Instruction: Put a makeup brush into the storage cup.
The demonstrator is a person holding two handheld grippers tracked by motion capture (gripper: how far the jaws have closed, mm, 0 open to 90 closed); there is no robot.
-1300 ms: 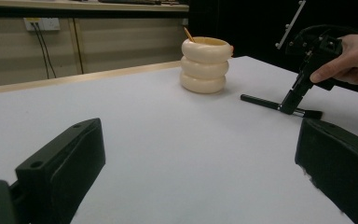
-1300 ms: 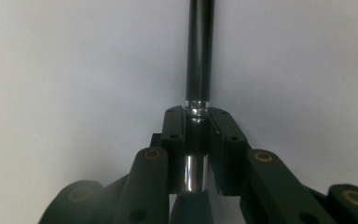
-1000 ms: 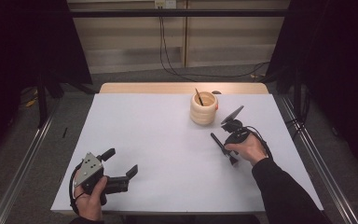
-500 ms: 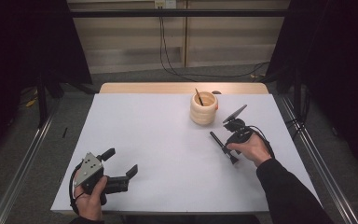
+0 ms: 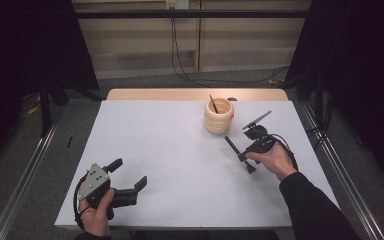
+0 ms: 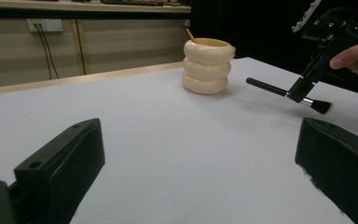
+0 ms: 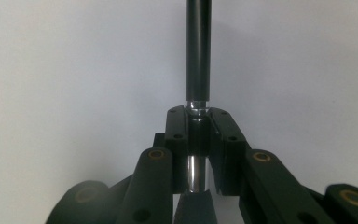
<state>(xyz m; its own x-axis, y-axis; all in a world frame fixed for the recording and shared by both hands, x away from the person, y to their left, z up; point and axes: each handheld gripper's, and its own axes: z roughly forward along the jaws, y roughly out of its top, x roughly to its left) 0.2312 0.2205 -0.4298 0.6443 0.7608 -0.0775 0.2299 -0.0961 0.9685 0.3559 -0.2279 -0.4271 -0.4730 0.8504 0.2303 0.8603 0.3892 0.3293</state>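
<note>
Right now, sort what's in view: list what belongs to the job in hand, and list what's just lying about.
In the job:
- makeup brush, clamped at its metal collar
- right tongs, shut on the brush
- cream ringed holder, already with one stick-like item in it

Lying about:
- left tongs, open and idle at the near left
- cables on the floor behind the table

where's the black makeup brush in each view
High view: the brush is right of centre, clamped in the right gripper, below the cream holder.
Left gripper view: the brush is upper right, right of the holder, bristles toward the right edge.
Right gripper view: its handle rises top centre from the shut jaws.
Shared landmark: the white tabletop.
</note>
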